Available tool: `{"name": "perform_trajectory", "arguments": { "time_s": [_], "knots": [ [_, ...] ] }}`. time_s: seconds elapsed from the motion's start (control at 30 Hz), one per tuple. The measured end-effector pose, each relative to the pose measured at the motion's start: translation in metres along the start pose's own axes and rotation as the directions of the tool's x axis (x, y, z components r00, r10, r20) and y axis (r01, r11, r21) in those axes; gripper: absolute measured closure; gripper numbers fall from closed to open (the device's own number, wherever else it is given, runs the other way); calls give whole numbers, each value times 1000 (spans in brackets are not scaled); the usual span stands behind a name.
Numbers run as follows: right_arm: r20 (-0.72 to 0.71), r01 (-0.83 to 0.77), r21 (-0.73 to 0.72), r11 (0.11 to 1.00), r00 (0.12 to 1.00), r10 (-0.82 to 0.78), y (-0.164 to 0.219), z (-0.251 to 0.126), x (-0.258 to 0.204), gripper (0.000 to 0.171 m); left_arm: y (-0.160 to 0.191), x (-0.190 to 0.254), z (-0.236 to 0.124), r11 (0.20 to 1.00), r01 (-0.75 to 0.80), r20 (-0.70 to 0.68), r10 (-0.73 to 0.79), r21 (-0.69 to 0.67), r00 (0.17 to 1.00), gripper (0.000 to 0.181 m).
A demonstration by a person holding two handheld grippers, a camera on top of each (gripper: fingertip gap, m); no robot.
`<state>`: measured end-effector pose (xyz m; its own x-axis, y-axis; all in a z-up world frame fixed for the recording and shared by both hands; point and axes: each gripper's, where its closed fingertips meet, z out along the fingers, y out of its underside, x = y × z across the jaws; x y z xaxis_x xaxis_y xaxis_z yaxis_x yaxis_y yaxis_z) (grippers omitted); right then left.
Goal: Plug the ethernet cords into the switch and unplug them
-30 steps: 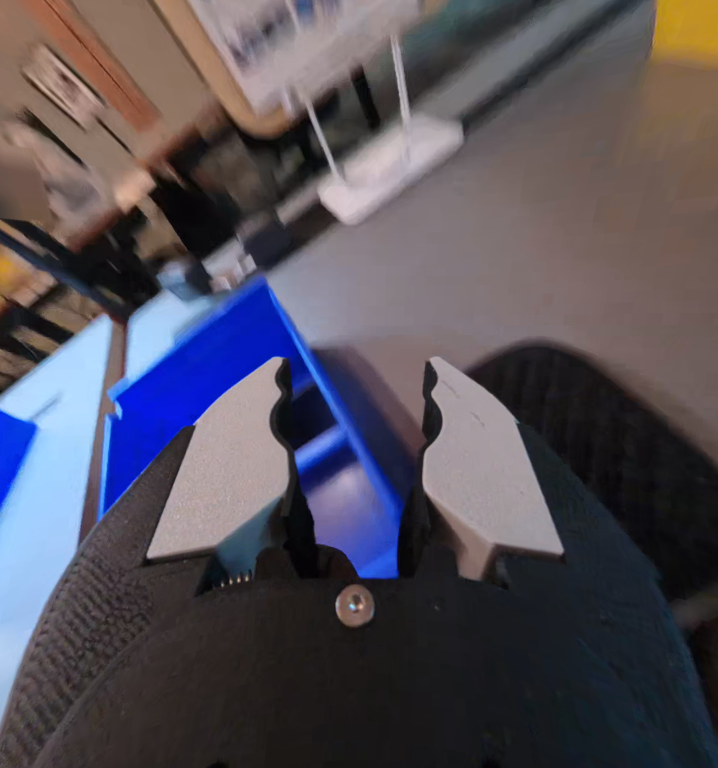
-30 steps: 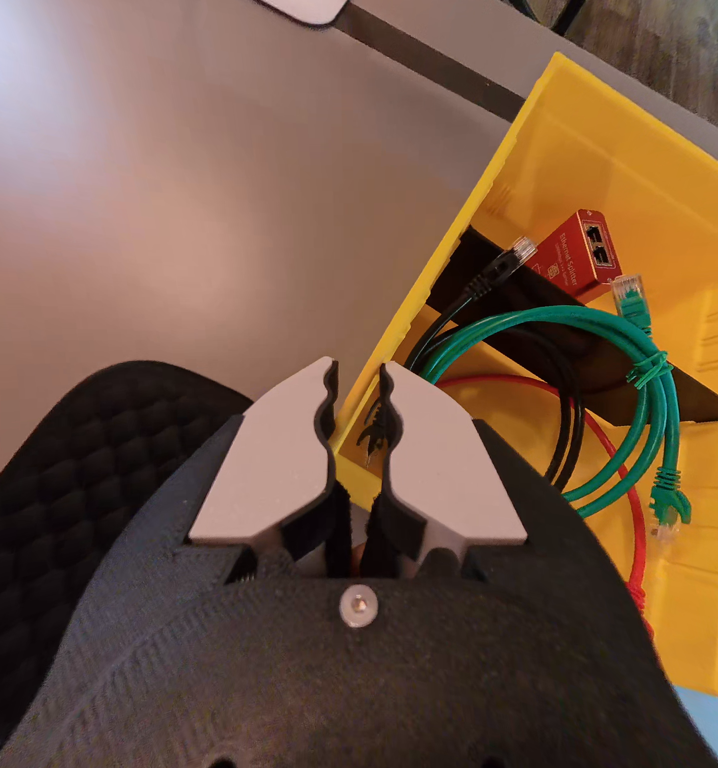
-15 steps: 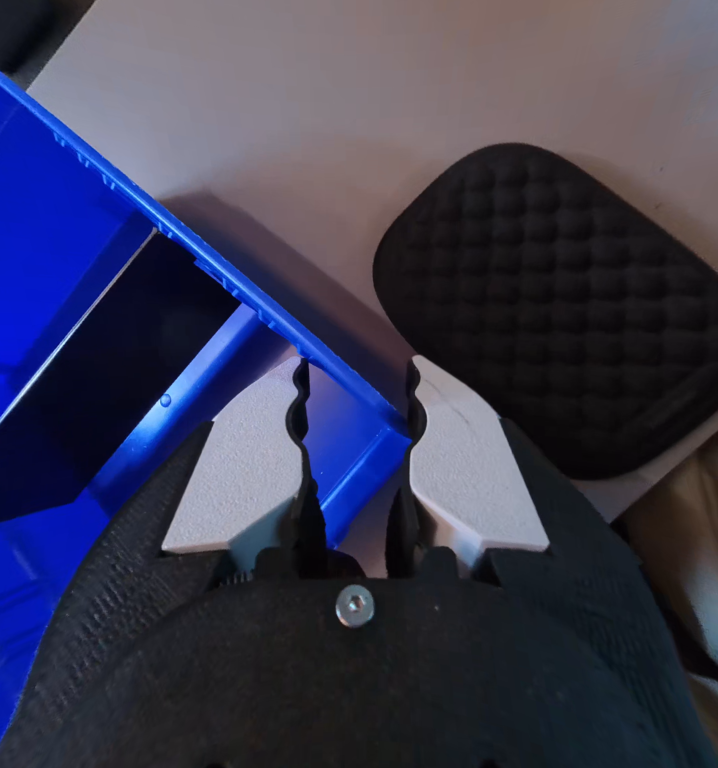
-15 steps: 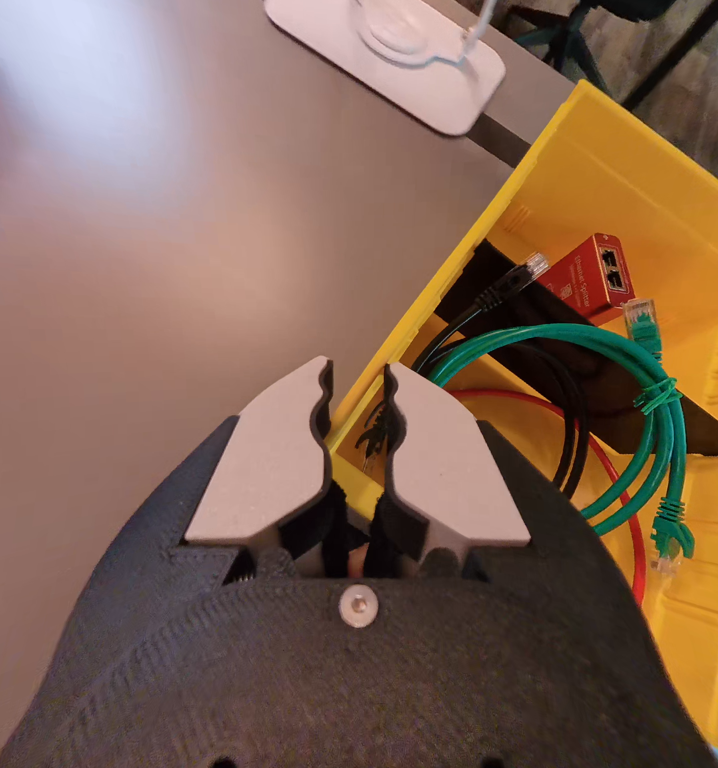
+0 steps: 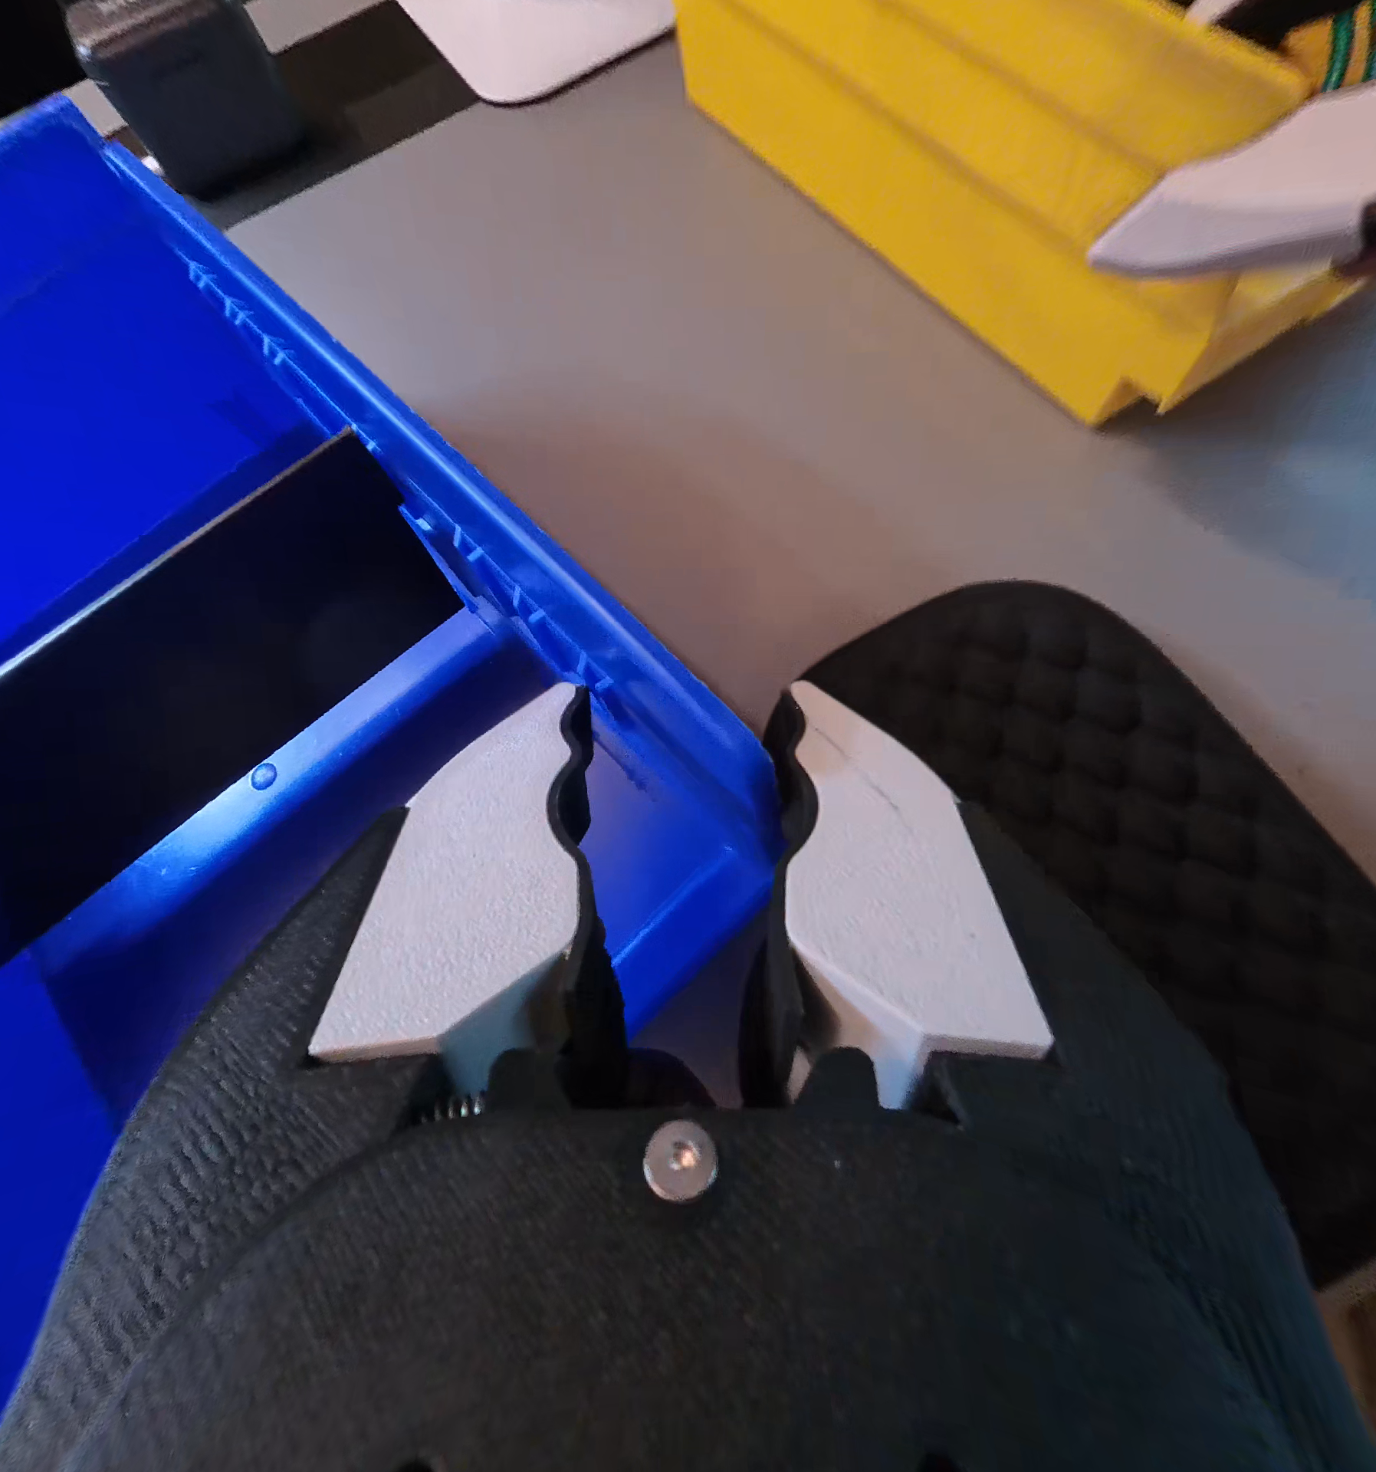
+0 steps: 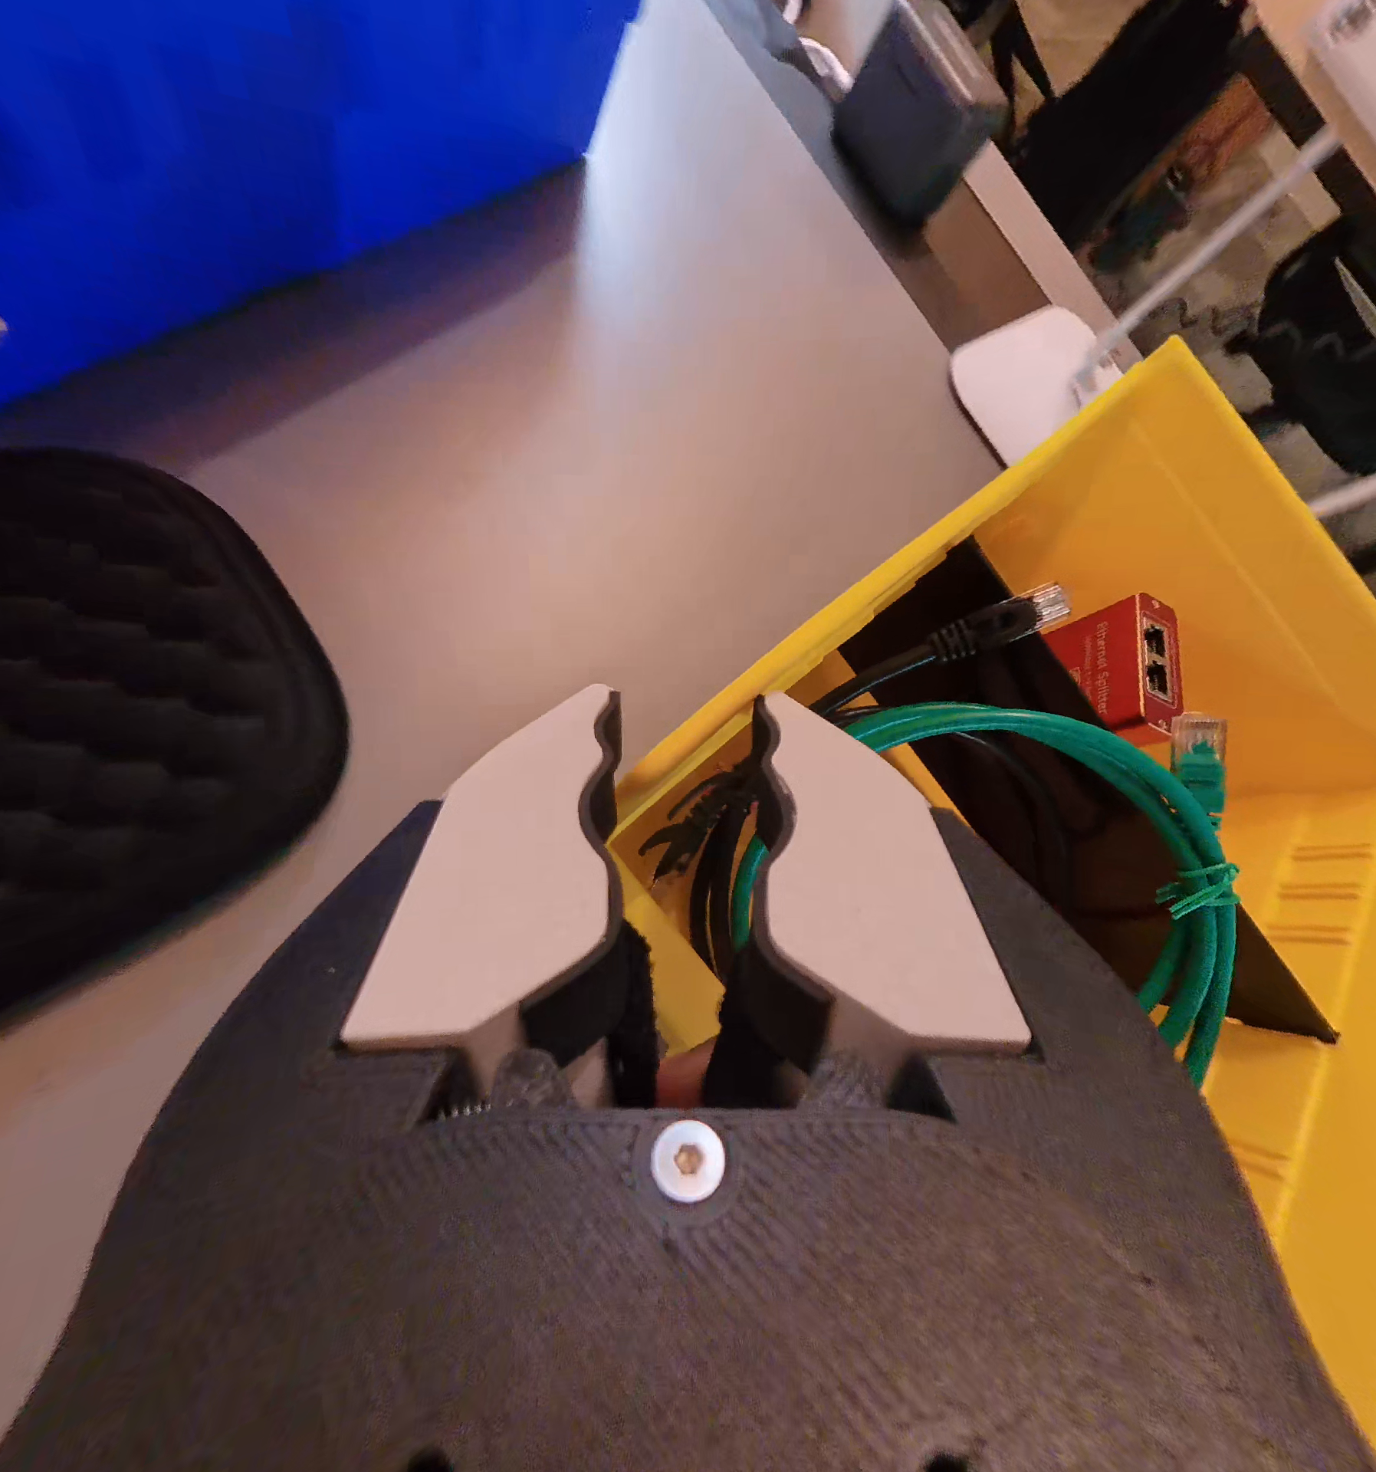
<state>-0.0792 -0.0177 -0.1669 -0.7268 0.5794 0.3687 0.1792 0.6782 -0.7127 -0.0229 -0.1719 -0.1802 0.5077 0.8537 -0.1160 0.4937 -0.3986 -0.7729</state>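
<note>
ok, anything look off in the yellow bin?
One thing: the black cord is draped over the black divider, its plug sticking up beside the red switch. The green cord is coiled and tied. No damage visible.

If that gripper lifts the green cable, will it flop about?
Probably only a little: the green cable is coiled and tied in a bundle. Its loose plug end would likely dangle. It looks light and may snag the black cable beside it.

Green cord partly behind right tongs; far clutter blurred.
</note>
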Motion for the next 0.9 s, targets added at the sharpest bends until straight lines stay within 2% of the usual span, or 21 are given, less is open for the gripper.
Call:
{"name": "perform_trajectory", "arguments": {
  "time_s": [0.2,0.33,0.43,0.5,0.57,0.67,0.73,0.83,0.9],
  "knots": [
    [108,101,90,991,988,-111,-33,18,-34,139,-13,-3,7,991,14,-16,-12,130,1000,133],
    [137,158,182,971,973,-184,-49,27,-50,138,-33,-11,-29,963,35,-36,-26,268,999,134],
    [143,201,231,952,961,-238,-56,30,-60,137,-40,-38,-70,927,25,62,-52,373,997,134],
    [128,199,266,943,963,-239,-62,27,-63,136,-36,-69,-97,901,39,163,-121,431,979,133],
    [68,147,403,903,979,-190,-85,10,-65,129,-21,-107,-118,878,81,266,-229,471,936,131],
    [101,33,606,795,988,-118,-122,-23,-87,121,13,-147,-126,869,174,329,-351,463,877,119],
    [199,-54,586,808,977,-80,-127,-20,-113,107,31,-157,-114,862,255,282,-402,438,871,115],
    [265,-64,411,909,963,-52,-111,14,-139,87,64,-165,-84,872,370,264,-458,322,849,113],
    [284,-61,347,936,958,-42,-105,29,-145,93,82,-167,-66,894,381,298,-440,236,847,115]
  ]
}}
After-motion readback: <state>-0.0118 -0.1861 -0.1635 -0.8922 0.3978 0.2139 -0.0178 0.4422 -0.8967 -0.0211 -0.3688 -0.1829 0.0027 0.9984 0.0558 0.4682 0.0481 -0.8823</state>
